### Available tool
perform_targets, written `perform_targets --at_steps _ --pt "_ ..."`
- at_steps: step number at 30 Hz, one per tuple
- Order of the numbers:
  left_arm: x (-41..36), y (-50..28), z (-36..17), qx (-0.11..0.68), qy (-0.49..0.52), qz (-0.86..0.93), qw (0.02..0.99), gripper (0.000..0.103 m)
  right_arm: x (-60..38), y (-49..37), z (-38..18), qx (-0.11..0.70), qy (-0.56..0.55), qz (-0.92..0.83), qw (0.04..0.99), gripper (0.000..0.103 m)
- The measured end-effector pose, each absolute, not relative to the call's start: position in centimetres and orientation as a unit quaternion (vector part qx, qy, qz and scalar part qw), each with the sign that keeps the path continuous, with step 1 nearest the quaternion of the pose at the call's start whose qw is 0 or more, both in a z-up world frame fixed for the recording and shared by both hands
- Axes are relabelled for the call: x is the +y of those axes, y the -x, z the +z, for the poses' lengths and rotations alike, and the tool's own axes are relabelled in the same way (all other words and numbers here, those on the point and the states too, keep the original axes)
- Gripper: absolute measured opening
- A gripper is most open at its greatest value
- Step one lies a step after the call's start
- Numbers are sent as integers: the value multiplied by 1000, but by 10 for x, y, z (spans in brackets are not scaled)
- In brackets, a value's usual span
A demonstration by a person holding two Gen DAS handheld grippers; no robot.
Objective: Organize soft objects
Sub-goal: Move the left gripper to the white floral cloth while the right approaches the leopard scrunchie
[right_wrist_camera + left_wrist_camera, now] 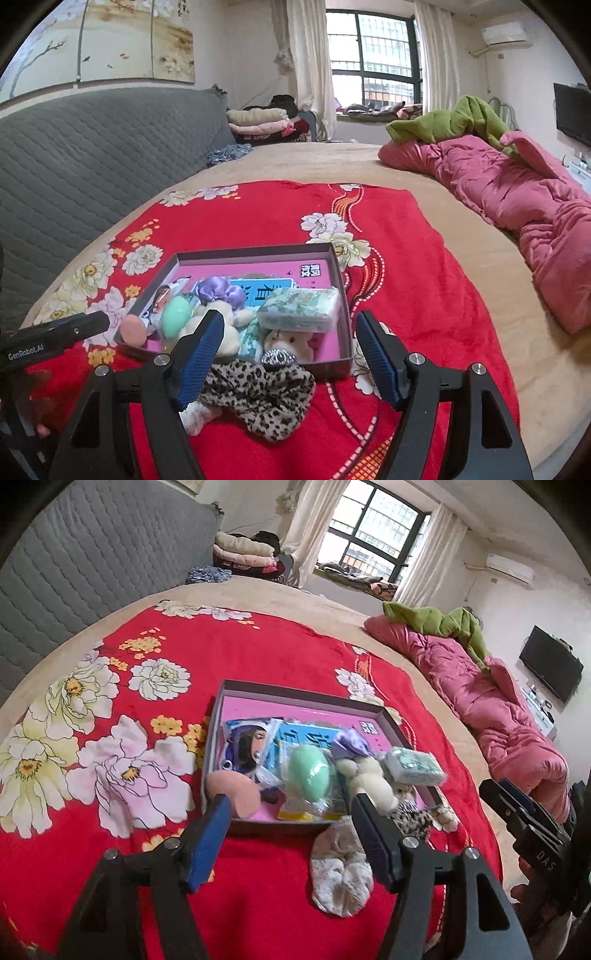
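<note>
left gripper hanging wide open, gripping nothing, grey sock lying right between its fingers | right gripper also gaping, leopard scrunchie sitting beneath | box sitting just beyond both

My left wrist camera sits low over the red floral blanket, close to the box, facing the window. My right wrist camera looks the same way from slightly further right. Both share the box, blanket and window.
</note>
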State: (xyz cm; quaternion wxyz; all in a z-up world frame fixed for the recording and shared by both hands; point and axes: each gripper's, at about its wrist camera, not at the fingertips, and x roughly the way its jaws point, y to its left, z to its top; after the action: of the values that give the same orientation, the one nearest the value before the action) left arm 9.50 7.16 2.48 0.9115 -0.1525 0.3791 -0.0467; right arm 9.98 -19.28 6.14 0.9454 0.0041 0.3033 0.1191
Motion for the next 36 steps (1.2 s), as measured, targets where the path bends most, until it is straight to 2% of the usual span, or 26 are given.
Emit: perform_targets --at_steps 8,18,36 --pt "40 -80 20 404 124 -75 903 67 -204 -79 50 322 0 134 937 75" --pt "9 -75 -12 458 106 -93 878 67 -199 -65 21 356 19 163 920 75" --pt "6 -95 -58 497 133 -95 853 67 -181 -90 -39 401 50 189 895 75"
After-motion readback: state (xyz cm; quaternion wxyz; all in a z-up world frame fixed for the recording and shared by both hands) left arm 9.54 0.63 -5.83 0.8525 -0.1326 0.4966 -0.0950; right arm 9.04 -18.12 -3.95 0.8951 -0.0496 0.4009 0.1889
